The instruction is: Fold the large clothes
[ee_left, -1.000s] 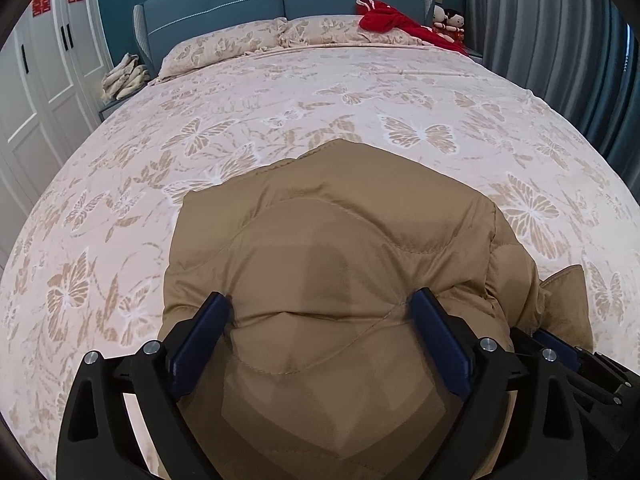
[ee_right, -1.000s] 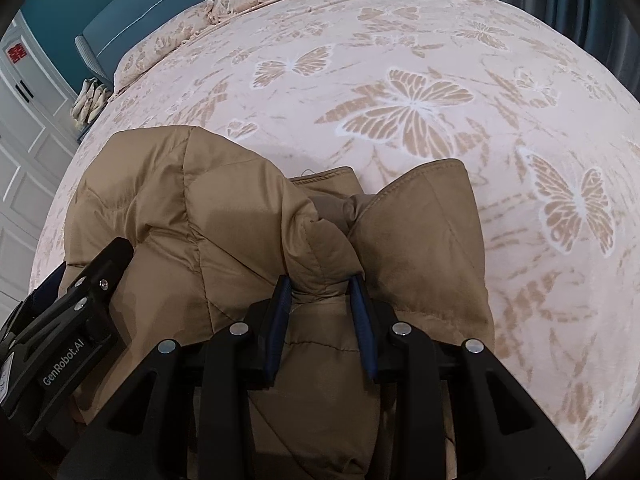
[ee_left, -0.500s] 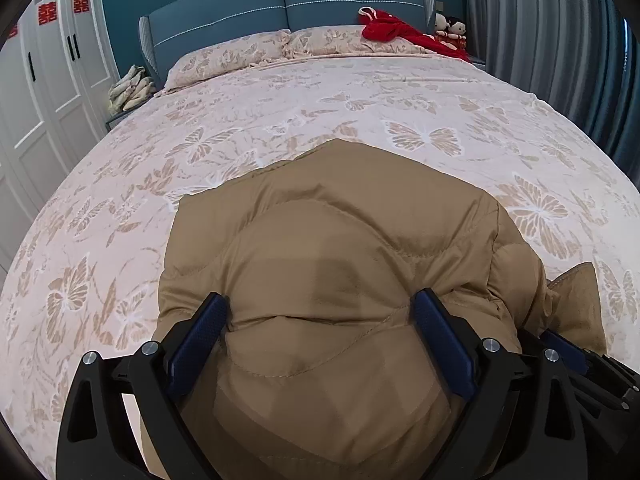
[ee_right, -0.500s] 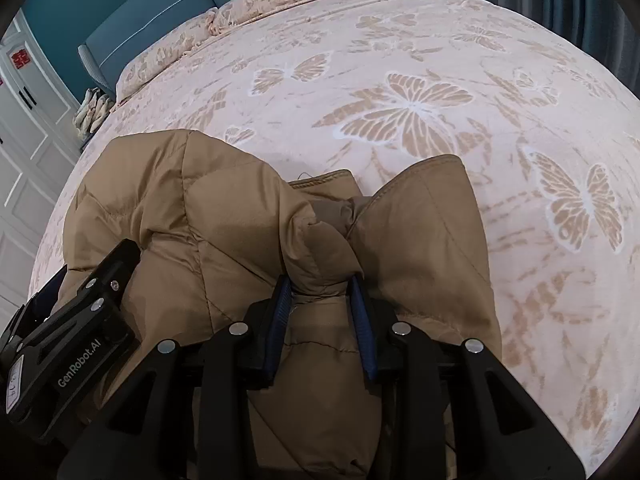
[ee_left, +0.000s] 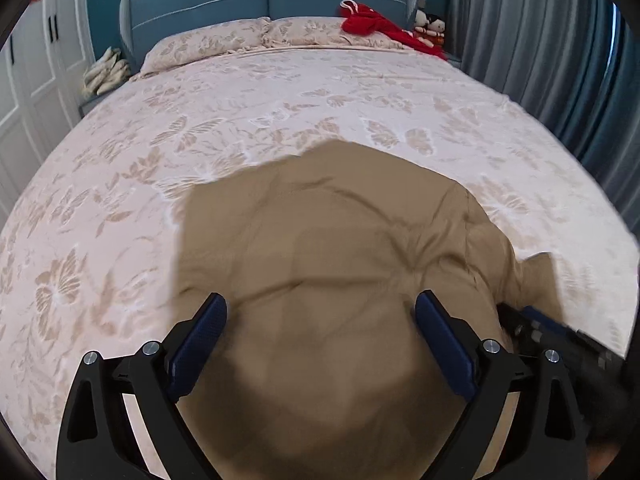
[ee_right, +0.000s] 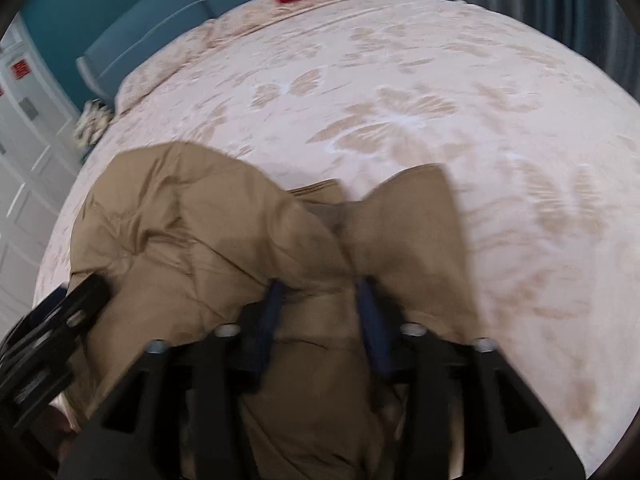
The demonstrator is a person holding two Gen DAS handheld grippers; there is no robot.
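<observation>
A tan puffer jacket [ee_left: 332, 240] lies bunched on the bed's near part, also in the right wrist view [ee_right: 192, 220]. My left gripper [ee_left: 320, 312] stands wide open over it, blue pads [ee_left: 204, 328] on either side of a padded bulge. My right gripper [ee_right: 320, 300] has a gathered fold of the jacket between its blue fingers [ee_right: 272, 312]; its jaws are opening, and the fold still fills the gap. The picture is blurred there. Each gripper shows in the other's view: the right gripper [ee_left: 560, 336] at lower right, the left gripper [ee_right: 52, 328] at lower left.
The bed [ee_left: 280, 100] has a pale butterfly-print cover, pillows and a blue headboard [ee_left: 264, 4] at the far end. A red garment [ee_left: 372, 24] and soft toys lie at the far right. Grey curtains [ee_left: 540, 40] hang right, white wardrobe doors [ee_left: 40, 60] stand left.
The left gripper has drawn back and up, so more of the bed shows beyond the jacket. The right gripper's fingers stand a little wider apart around the fold. Both views are now blurred.
</observation>
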